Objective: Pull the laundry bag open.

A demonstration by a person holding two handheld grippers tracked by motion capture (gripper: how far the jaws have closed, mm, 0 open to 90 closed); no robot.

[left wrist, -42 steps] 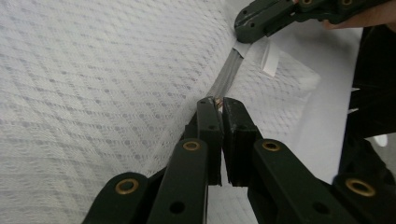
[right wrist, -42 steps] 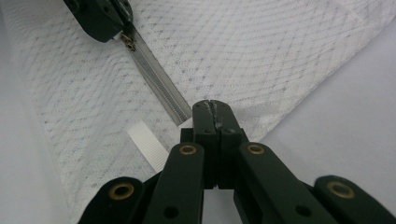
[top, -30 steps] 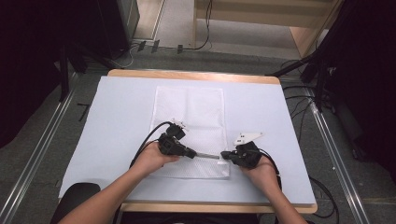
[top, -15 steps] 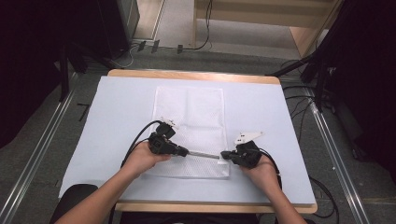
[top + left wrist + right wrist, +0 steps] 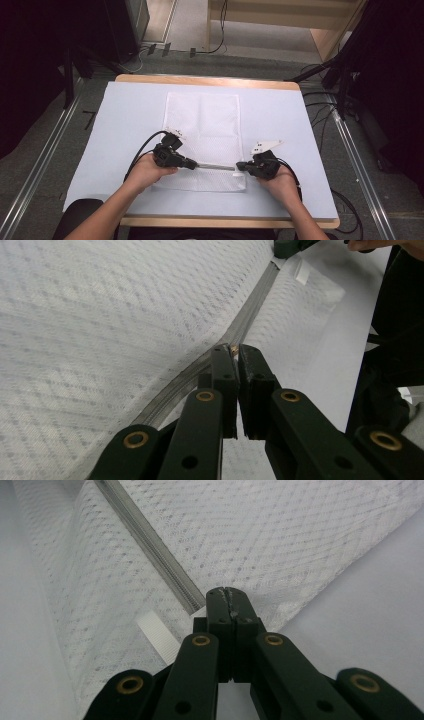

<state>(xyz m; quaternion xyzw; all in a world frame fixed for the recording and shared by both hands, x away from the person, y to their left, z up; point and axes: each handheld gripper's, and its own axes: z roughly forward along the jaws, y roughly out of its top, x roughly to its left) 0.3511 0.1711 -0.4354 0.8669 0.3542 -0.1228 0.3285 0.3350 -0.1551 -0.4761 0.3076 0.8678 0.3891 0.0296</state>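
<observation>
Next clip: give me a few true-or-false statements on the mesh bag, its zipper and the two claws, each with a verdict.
1. The white mesh zipper bag lies flat on the pale blue table cover. True.
2. The left claw stands wide open above the bag. False: its jaws are nearly closed, pinching a small piece at the grey zipper.
3. The right claw is shut at the zipper's end, beside a white ribbon tab. True.
4. The zipper runs along the bag's far edge. False: it runs across the bag's near end, between the two claws.
</observation>
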